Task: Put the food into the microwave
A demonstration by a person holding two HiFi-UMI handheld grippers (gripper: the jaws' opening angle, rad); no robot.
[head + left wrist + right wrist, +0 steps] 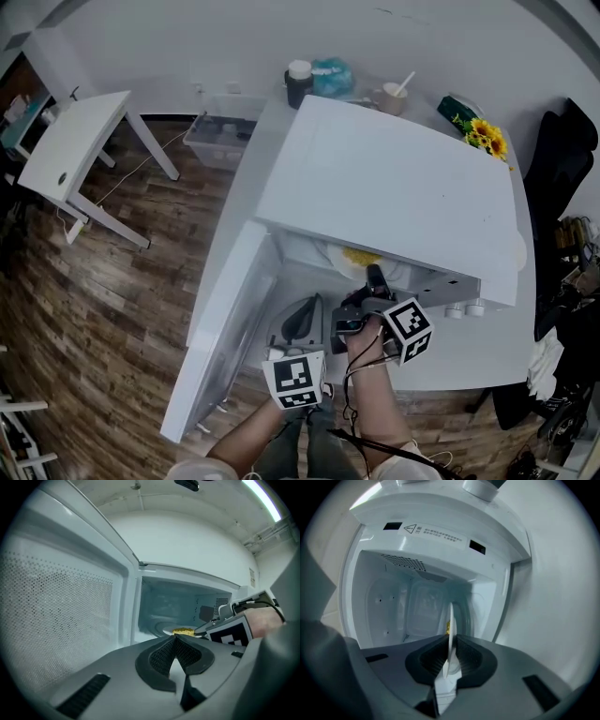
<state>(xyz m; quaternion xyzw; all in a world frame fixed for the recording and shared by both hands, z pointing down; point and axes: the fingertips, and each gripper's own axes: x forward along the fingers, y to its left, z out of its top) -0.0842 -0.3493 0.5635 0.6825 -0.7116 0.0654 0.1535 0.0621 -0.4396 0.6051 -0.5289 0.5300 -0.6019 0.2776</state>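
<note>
A white microwave (394, 187) stands on the counter with its door (225, 328) swung wide to the left. My right gripper (375, 278) reaches into the cavity, shut on the rim of a white plate (450, 618) seen edge-on between its pads. Yellow food (361, 256) lies on that plate (168, 631), just above the cavity floor. My left gripper (305, 305) hangs in front of the opening, beside the door (61, 616), its pads meeting at the tips (176, 637) with nothing between them. From there I see the food (183, 631) and the right gripper (211, 626) inside.
Behind the microwave stand a dark jar with a white lid (298, 82), a cup with a spoon (394, 97) and sunflowers (483, 136). A white side table (70, 150) and a plastic box (220, 136) are on the wooden floor at left. Microwave knobs (464, 309) face me.
</note>
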